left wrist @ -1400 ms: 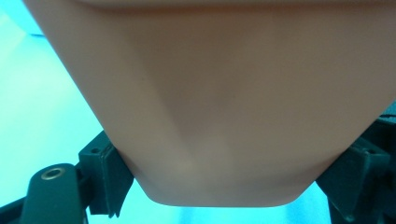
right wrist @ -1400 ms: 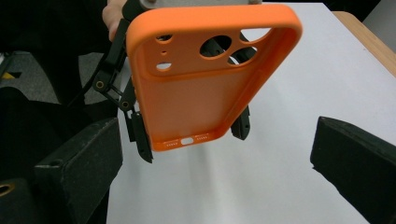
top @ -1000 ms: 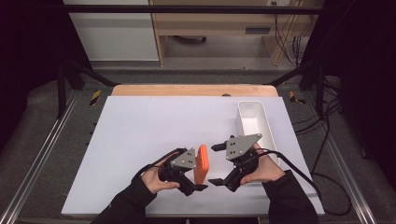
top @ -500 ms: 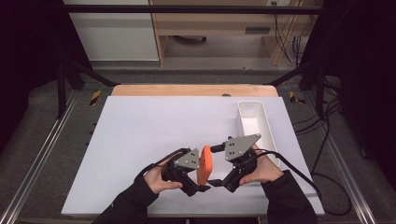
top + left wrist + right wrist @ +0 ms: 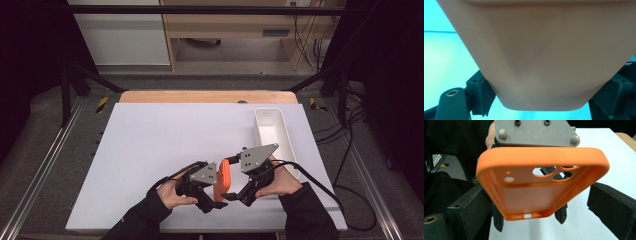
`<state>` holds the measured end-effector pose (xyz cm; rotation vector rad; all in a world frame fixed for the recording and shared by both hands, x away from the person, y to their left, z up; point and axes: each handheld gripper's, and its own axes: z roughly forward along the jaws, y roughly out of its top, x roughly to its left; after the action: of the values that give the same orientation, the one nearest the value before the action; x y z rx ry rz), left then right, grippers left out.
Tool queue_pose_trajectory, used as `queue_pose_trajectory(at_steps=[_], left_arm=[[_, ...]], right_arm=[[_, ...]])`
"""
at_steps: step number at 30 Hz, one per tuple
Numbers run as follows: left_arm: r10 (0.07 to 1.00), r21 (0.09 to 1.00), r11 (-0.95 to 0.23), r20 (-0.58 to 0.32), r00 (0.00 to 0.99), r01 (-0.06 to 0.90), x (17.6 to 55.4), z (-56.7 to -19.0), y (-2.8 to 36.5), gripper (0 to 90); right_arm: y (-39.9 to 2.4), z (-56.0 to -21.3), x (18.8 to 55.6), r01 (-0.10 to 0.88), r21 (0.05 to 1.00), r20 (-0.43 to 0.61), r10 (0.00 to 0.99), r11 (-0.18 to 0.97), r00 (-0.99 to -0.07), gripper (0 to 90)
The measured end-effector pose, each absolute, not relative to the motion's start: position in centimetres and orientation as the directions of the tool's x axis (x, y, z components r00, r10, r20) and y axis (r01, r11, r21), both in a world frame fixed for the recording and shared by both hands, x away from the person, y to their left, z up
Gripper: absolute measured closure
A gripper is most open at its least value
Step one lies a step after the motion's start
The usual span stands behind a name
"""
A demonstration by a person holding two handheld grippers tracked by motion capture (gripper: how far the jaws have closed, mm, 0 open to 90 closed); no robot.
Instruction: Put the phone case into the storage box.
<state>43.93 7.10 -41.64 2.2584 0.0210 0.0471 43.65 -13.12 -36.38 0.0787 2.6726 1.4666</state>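
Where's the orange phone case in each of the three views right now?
High view: orange phone case low centre, on edge between both tools.
Left gripper view: its back spans the frame, clamped at the lower corners.
Right gripper view: centre, open side facing the camera.
Shared landmark: white table.

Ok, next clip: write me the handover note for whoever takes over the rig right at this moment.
Left gripper: shut on the orange phone case, gripping its sides and holding it on edge above the white table.
Right gripper: jaws have just been closing around the case's lower end; the left pad looks to touch, the right pad stands clear, so no grip yet.
White bin: at the table's right, beside the right hand; nothing seen inside.
Done: case lifted and presented between both grippers.
Left: likely finish the right grip, then release the left.
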Motion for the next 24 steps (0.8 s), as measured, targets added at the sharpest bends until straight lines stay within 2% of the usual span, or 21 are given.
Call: queue_pose_trajectory(at_steps=[24], left_arm=[[0.001,0.782,-0.624,0.017,1.0,-0.013,43.62,-41.84,7.19,15.5]], right_arm=[[-12.88,-36.69,43.57,-0.029,0.862,-0.054,0.035,0.506,-0.998,7.6]])
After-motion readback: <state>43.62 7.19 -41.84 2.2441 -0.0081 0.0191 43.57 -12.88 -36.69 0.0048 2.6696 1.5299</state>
